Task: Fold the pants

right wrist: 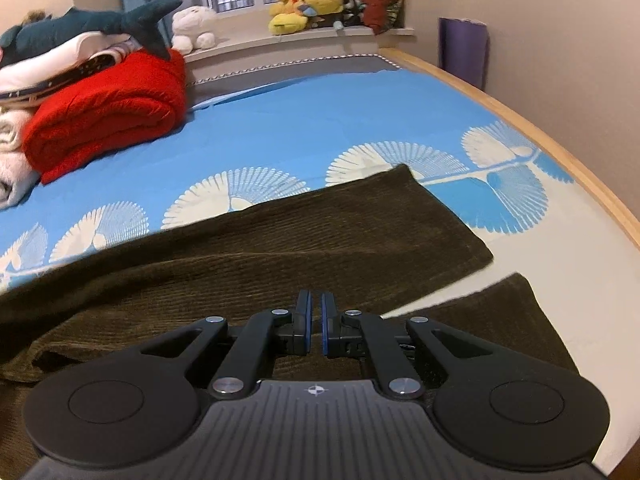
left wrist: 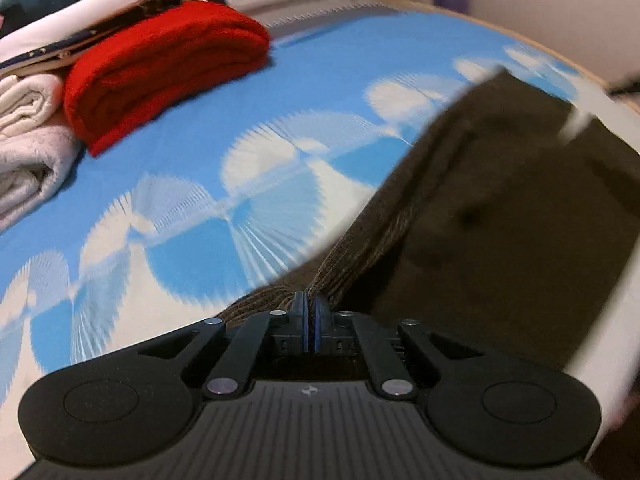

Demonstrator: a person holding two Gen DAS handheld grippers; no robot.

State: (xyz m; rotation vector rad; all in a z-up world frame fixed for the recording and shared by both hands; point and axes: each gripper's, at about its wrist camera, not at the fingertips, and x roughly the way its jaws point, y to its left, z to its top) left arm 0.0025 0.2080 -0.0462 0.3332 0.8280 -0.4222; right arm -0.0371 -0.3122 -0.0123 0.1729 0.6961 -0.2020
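Note:
Dark brown corduroy pants (right wrist: 320, 240) lie on the blue and white bedsheet (right wrist: 300, 128), with both leg ends toward the right. My left gripper (left wrist: 311, 304) is shut on a bunched fold of the pants (left wrist: 480, 208) and holds it lifted; that view is blurred by motion. My right gripper (right wrist: 316, 312) hovers just over the pants with its jaws nearly together, a narrow gap between the blue pads and no cloth in it.
A folded red blanket (right wrist: 108, 112) and white towels (right wrist: 12, 152) are stacked at the back left of the bed, with a plush shark (right wrist: 88, 24) on top. A wooden bed edge (right wrist: 560, 148) runs along the right. Plush toys (right wrist: 308, 4) sit on the windowsill.

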